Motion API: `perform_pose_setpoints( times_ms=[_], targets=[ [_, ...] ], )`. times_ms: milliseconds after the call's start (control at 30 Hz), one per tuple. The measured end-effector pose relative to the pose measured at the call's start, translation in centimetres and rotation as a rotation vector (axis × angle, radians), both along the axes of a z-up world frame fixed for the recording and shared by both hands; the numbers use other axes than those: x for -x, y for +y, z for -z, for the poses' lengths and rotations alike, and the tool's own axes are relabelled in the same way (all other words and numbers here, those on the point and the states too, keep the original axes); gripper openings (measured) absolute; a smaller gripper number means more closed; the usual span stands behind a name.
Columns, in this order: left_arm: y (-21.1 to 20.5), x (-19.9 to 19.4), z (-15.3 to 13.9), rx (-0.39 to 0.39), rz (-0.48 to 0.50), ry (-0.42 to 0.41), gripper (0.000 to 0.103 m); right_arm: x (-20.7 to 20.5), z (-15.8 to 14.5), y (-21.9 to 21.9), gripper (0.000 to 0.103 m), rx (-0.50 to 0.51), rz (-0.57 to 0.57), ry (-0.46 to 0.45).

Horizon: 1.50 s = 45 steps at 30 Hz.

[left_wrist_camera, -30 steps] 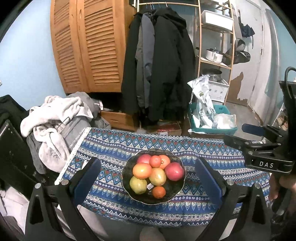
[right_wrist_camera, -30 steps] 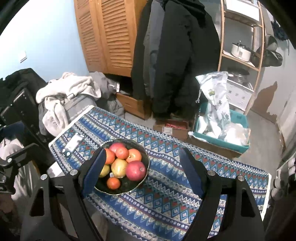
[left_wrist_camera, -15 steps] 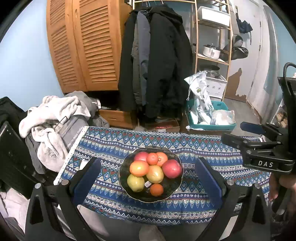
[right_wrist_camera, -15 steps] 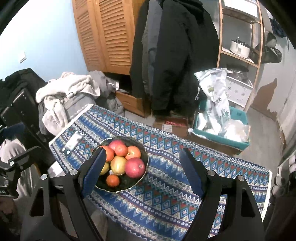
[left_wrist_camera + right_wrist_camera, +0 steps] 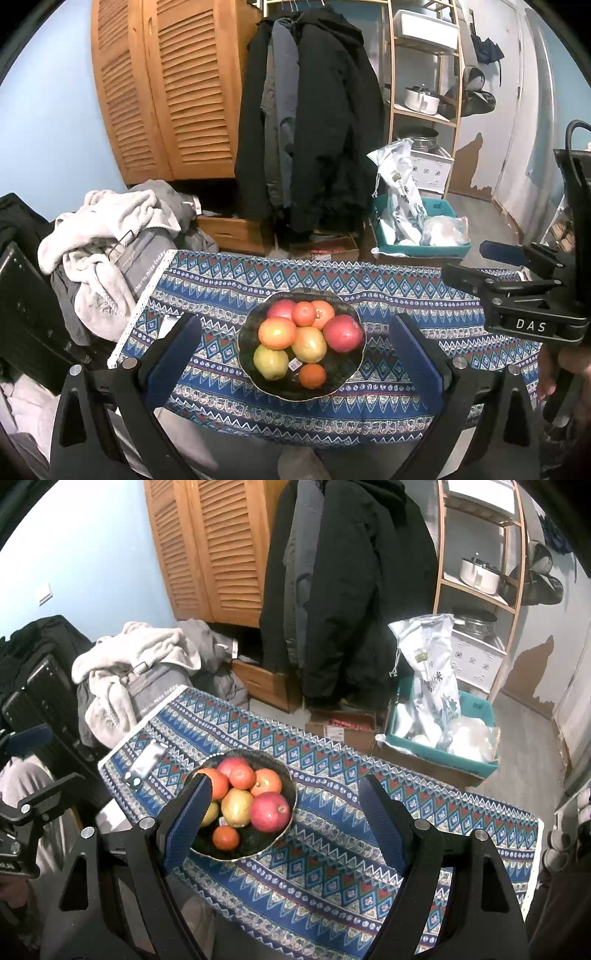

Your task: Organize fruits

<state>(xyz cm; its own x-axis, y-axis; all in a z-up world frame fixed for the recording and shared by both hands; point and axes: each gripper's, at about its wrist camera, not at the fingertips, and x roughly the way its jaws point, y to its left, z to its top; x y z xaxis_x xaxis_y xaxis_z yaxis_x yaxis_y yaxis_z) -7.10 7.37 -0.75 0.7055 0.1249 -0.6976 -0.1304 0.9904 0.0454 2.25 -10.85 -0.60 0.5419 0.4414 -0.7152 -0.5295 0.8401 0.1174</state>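
A dark bowl (image 5: 343, 380) (image 5: 284, 775) heaped with several fruits stands on a table under a blue patterned cloth (image 5: 388, 291) (image 5: 332, 849). On the pile lie a red pomegranate (image 5: 342, 333) (image 5: 269, 811), oranges, a yellow-green apple (image 5: 270, 361) and a small tangerine (image 5: 312, 375) (image 5: 225, 837). My left gripper (image 5: 295, 347) hangs open above the bowl, which sits between its blue pads without touching them. My right gripper (image 5: 282, 823) is open too, over the cloth just right of the bowl. Both are empty.
A phone (image 5: 146, 760) lies on the cloth left of the bowl. Heaped clothes (image 5: 107, 236) sit off the table's left end. Behind are wooden louvred doors (image 5: 166, 92), hanging coats (image 5: 314, 122), a shelf with pots (image 5: 424, 99) and a teal bin with bags (image 5: 417, 236).
Both views have drifted slightly, so the bowl sits a little differently in frame. Both grippers stay open and the fruits have not moved.
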Motion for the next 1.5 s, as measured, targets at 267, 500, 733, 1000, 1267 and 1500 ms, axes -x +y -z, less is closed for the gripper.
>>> perform_pose_setpoints(
  times_ms=[267,500,733,1000,1267,1500],
  targets=[
    [-0.03,-0.06,0.03,-0.001,-0.001,0.000,0.102,0.01,0.03,-0.07,0.081,0.000,0.001,0.001],
    [-0.08,-0.02,0.03,-0.003,0.000,0.000,0.102,-0.10,-0.02,-0.11,0.081,0.000,0.001,0.001],
    [-0.16,-0.07,0.04,-0.002,0.001,0.001,0.102,0.28,0.35,-0.24,0.081,0.003,0.002,0.004],
    [-0.29,-0.07,0.01,-0.002,0.000,0.002,0.102,0.25,0.37,-0.26,0.081,0.002,0.002,0.005],
    [-0.52,-0.15,-0.03,-0.002,0.005,0.002,0.102,0.17,0.37,-0.29,0.081,0.003,0.002,0.006],
    [-0.80,-0.49,0.02,-0.003,-0.001,0.011,0.102,0.31,0.73,-0.55,0.081,0.003,0.006,0.011]
  ],
)
